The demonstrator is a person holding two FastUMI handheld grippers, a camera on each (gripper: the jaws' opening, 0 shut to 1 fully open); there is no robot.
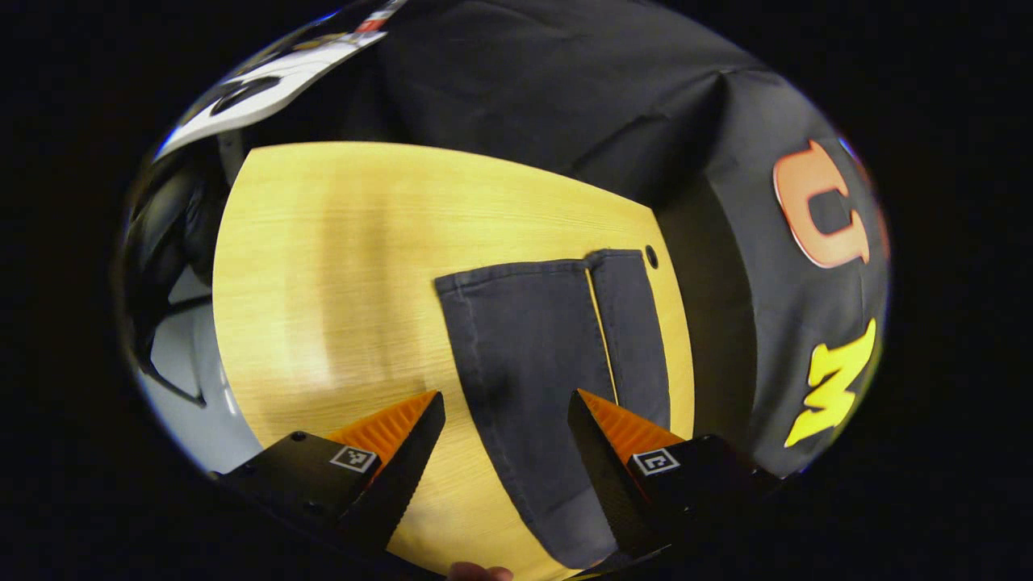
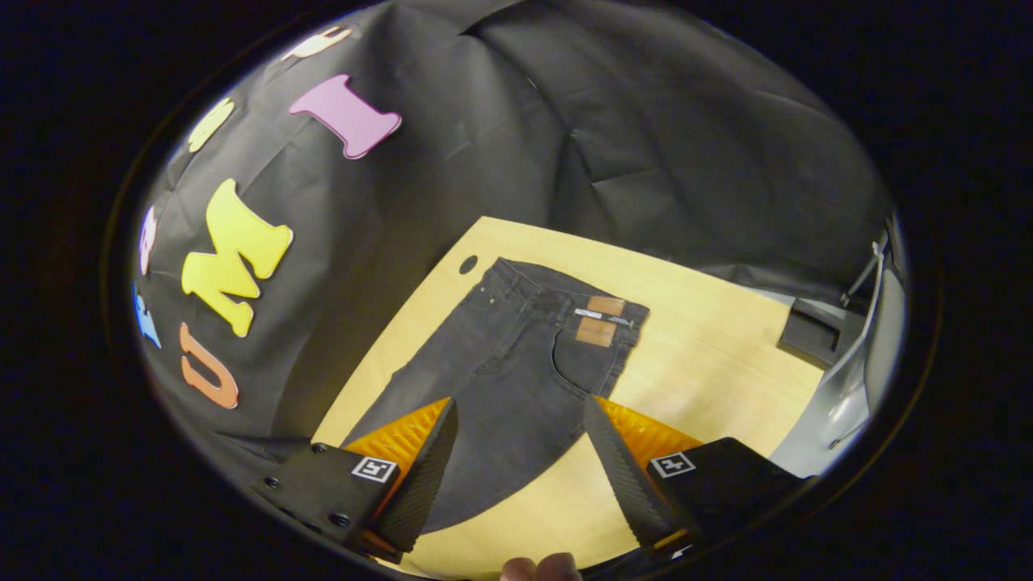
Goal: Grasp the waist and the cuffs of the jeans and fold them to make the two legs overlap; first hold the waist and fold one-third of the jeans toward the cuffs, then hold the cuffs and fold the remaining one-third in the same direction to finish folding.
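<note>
Black cloth is hanging behind a pale wooden table (image 2: 710, 355), and the dark jeans (image 2: 516, 379) are lying flat on it near the edge by the cloth, both legs side by side and not yet overlapped. I am holding my left gripper (image 1: 506, 420) above the leg end, its fingers spread wide and pinching nothing, with the two cuffs (image 1: 549, 270) lying ahead of it and a thin strip of wood showing between the legs. I am holding my right gripper (image 2: 520, 424) above the thigh area, equally spread and empty, with the waist (image 2: 565, 298) just beyond it. I am judging the denim to be fairly heavy, soft and limp but with some body, so it should drape and drag rather than slide, and the seams will be thicker than the rest. The doubled hem at the outer cuff and the thick waistband at the outer hip look like the firmest places to pinch, since a single layer of cloth could slip out. The right gripper view is giving me the waistband, the pocket and a brown patch (image 2: 601, 319) with its tags, plus a small hole (image 2: 468, 264) in the tabletop; the left gripper view is giving me the cuffs and the gap between the legs instead.
</note>
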